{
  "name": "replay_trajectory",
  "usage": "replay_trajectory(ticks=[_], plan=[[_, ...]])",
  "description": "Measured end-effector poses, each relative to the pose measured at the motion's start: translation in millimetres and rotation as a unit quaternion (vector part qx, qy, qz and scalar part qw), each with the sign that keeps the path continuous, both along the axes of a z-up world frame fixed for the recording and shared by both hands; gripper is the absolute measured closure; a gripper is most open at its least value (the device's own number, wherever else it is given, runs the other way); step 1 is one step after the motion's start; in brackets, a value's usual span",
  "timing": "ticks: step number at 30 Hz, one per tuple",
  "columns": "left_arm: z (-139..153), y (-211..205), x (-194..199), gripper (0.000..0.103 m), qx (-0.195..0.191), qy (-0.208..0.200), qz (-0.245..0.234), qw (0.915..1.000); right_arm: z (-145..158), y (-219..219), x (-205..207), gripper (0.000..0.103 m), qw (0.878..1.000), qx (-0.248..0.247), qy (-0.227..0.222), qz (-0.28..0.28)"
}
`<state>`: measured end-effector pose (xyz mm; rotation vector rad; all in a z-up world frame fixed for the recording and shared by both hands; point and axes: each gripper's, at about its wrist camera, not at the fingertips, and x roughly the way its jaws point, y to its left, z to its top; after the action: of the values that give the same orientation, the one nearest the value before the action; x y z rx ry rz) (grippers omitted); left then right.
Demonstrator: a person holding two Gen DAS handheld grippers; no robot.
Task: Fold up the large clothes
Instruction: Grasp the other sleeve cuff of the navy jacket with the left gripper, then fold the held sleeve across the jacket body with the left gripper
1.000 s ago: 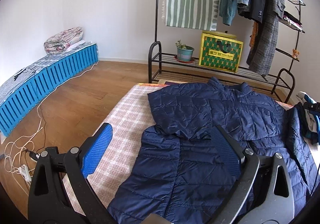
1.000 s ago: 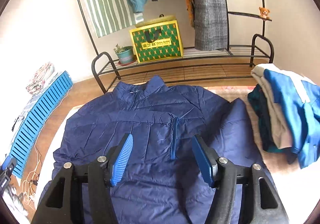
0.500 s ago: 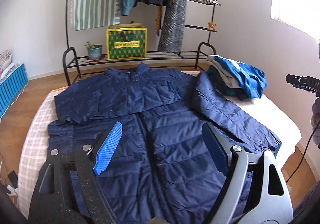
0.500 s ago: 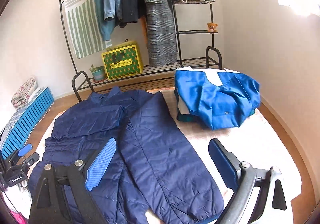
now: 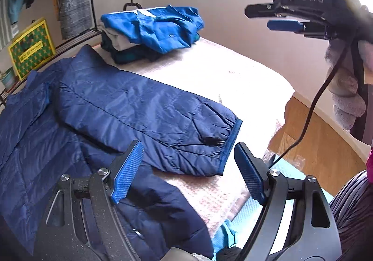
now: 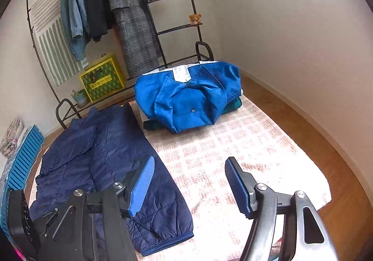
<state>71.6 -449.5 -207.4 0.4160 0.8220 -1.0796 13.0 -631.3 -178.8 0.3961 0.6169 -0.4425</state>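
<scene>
A navy puffer jacket point(image 5: 70, 125) lies spread flat on the bed, its left sleeve folded across the chest. The other sleeve point(image 5: 149, 116) stretches out toward the bed's near right corner and ends in a blue cuff point(image 5: 229, 144). My left gripper point(image 5: 188, 167) hovers open just above that cuff, with nothing between its pads. In the right wrist view the jacket point(image 6: 100, 156) lies to the left. My right gripper point(image 6: 190, 181) hangs over the checked blanket point(image 6: 233, 144) beside the sleeve point(image 6: 163, 202); its jaws are closing on nothing. A gloved hand holds the right gripper point(image 5: 284, 25) at the left view's upper right.
A pile of folded clothes topped by a bright blue garment point(image 6: 188, 97) sits at the bed's far side. Behind it stands a clothes rack point(image 6: 130, 28) with a yellow-green box point(image 6: 102, 77). Wooden floor point(image 6: 303, 125) lies past the bed's right edge. A black cable point(image 5: 310, 116) dangles there.
Both views have swung right across the bed, from the jacket's body to its outstretched sleeve. The left jaws narrowed a little. The right jaws widened, then came closer again.
</scene>
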Motion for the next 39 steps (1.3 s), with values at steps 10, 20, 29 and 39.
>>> replay_trajectory(ticks=[10, 20, 29, 39], plan=[[-50.3, -55.7, -21.8, 0.02, 0.081, 0.038, -0.058, 0.9943, 0.4, -26.8, -19.4, 0.037, 0.999, 0.027, -0.024, -0.035], [-80.9, -77.0, -23.5, 0.023, 0.15, -0.008, -0.028, 0.9882, -1.2, -40.4, -21.1, 0.037, 0.995, 0.069, -0.049, -0.057], [-40.6, -66.0, 12.1, 0.098, 0.074, 0.077, 0.016, 0.9941, 5.7, -44.5, -22.7, 0.037, 0.99, 0.092, -0.081, -0.072], [51.9, 21.8, 109.1, 0.099, -0.057, 0.12, 0.106, 0.9855, -4.0, -26.2, 15.4, 0.041, 0.993, 0.088, -0.057, -0.045]])
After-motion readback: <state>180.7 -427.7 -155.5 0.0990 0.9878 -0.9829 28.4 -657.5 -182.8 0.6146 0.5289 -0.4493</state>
